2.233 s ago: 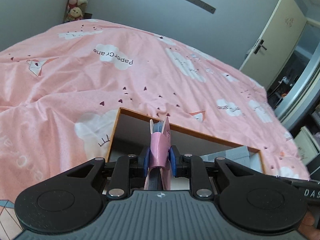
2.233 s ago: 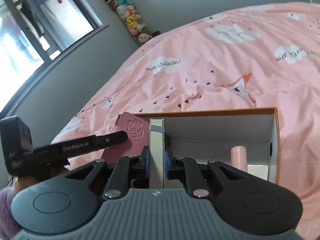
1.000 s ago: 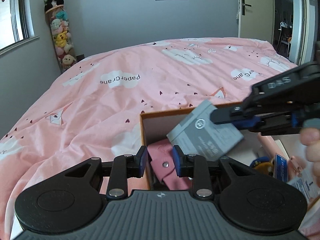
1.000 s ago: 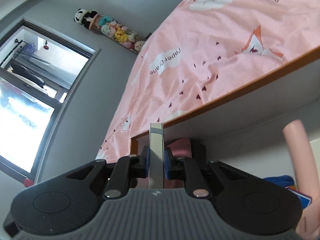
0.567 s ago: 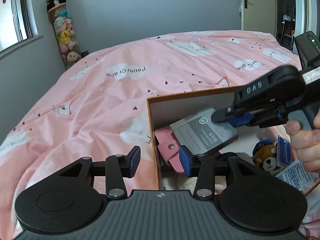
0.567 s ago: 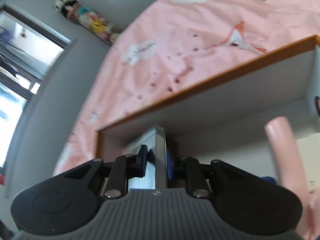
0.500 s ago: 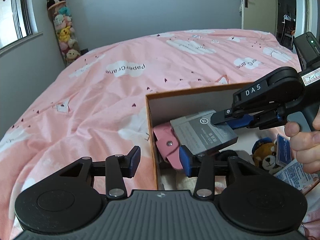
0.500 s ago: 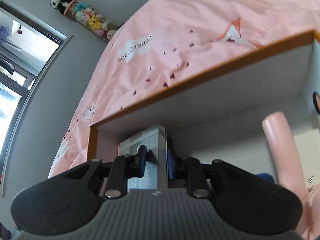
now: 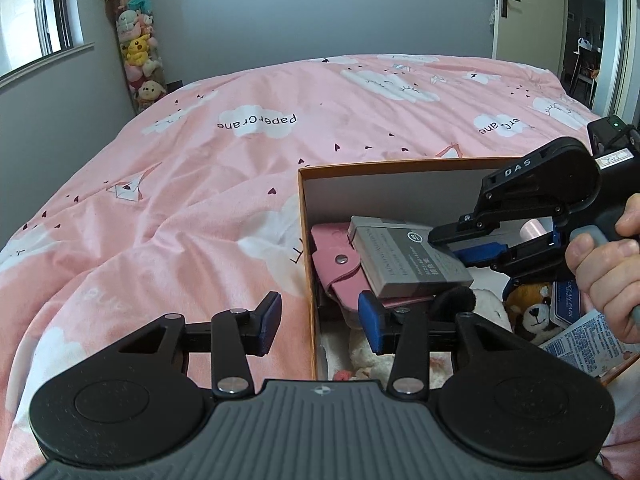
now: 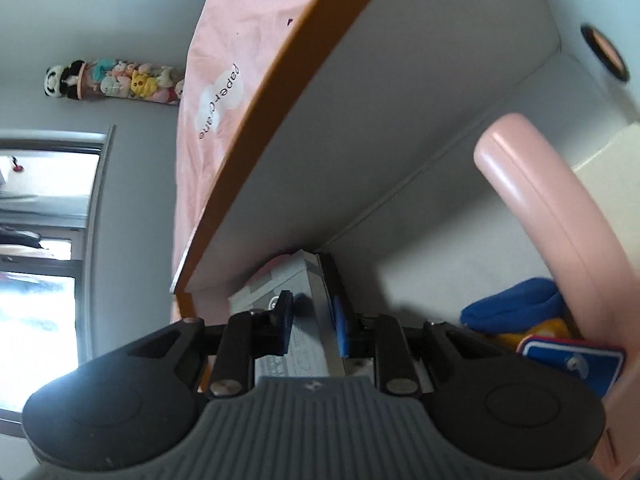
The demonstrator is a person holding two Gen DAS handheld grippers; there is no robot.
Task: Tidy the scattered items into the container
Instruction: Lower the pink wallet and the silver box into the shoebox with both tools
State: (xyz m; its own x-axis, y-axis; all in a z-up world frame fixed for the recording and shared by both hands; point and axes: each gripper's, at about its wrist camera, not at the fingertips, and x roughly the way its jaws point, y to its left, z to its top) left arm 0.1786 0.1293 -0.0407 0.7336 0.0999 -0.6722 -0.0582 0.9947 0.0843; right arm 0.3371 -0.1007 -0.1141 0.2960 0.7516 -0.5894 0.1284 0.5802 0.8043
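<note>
An orange-rimmed cardboard box (image 9: 306, 232) sits on the pink bed. Inside, a grey box (image 9: 404, 258) lies on a pink wallet (image 9: 336, 258) in the near-left corner. My left gripper (image 9: 318, 322) is open and empty, straddling the box's left wall. My right gripper (image 9: 472, 240) reaches into the box from the right; in the right wrist view (image 10: 312, 320) its jaws stand apart around the grey box (image 10: 280, 296), which rests on the wallet.
The box also holds a pink tube (image 10: 560, 216), a blue and yellow toy (image 10: 516, 312), a blue card (image 10: 572, 364), a bear plush (image 9: 532, 312) and a white plush (image 9: 376, 352). The pink duvet (image 9: 200, 200) surrounds the box. A door (image 9: 528, 12) stands at the back right.
The left gripper released the pink wallet into the box and opened wide. The right gripper lowered the grey box onto the wallet and its jaws have parted.
</note>
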